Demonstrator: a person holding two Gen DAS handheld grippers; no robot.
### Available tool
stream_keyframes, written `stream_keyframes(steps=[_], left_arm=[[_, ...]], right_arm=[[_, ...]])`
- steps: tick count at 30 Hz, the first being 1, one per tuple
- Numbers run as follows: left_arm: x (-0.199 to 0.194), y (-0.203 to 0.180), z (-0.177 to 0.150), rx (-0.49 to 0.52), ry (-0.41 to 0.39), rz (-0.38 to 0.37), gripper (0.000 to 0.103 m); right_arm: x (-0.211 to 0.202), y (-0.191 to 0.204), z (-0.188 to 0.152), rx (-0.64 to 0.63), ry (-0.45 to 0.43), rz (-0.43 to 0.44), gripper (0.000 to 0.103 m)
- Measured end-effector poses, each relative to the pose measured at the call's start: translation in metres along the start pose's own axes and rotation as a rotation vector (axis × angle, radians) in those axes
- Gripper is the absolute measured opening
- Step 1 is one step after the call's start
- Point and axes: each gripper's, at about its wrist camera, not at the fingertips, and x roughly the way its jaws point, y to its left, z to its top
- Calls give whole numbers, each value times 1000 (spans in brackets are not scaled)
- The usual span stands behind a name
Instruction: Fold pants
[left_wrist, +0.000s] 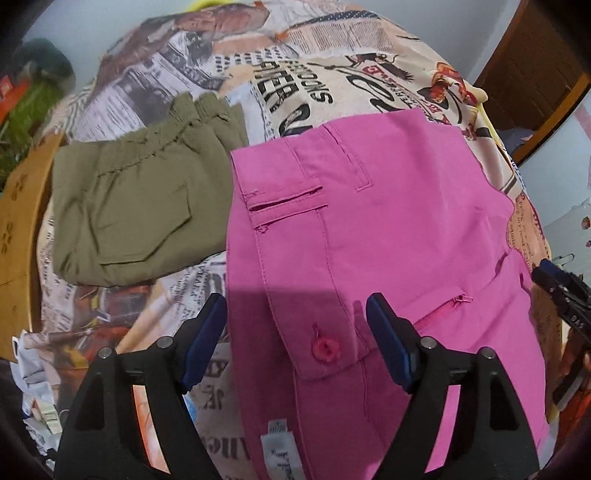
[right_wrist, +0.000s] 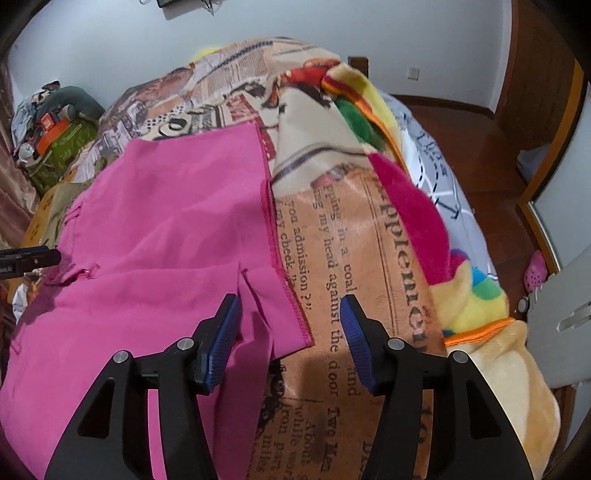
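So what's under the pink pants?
The pink pants lie on a newspaper-print blanket, which shows all around them. Whatever is directly beneath the pants is covered, so I can't tell if anything else is there.

Olive pants beside pink pants

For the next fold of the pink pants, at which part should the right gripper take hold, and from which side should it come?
Probably the hemmed corner of the pink pants, lying flat on the printed blanket just below the open right gripper. Coming down from above, one finger could slide under the stitched edge from the bare blanket side. That edge is free and thin, while the waistband with the button is thicker, layered cloth.
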Motion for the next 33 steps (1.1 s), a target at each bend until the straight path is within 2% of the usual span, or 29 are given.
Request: stream_keyframes(steps=[3, 5, 7, 9, 10, 11, 13, 15, 22, 29, 32, 33], left_arm=[[7, -4, 2, 24, 10, -17, 77], [12, -8, 2, 51, 18, -29, 71], [18, -13, 1, 77, 28, -17, 57], [21, -16, -1, 96, 21, 6, 55], [22, -19, -2, 112, 8, 24, 52], [23, -20, -3, 122, 0, 40, 50], [25, -24, -4, 140, -16, 81, 43], [27, -25, -5, 153, -26, 109, 40], [30, -21, -7, 148, -45, 160, 39], [34, -15, -7, 118, -43, 172, 43], [30, -15, -7, 135, -46, 174, 47], [28, -16, -7, 140, -49, 183, 52]], right_arm=[[11, -1, -1, 7, 17, 13, 52], [18, -2, 1, 8, 26, 26, 52], [23, -1, 2, 8, 23, 34, 52], [26, 1, 3, 3, 24, 38, 51], [27, 2, 3, -9, 27, 41, 43], [30, 5, 2, -28, 44, 49, 28], [35, 9, 0, -41, 65, 47, 13], [36, 14, -3, -80, 56, 20, 11], [36, 16, -5, -130, 58, -23, 4], [41, 19, 2, -160, 73, -53, 3], [37, 20, 2, -163, 77, -62, 3], [36, 22, 2, -164, 79, -66, 5]])
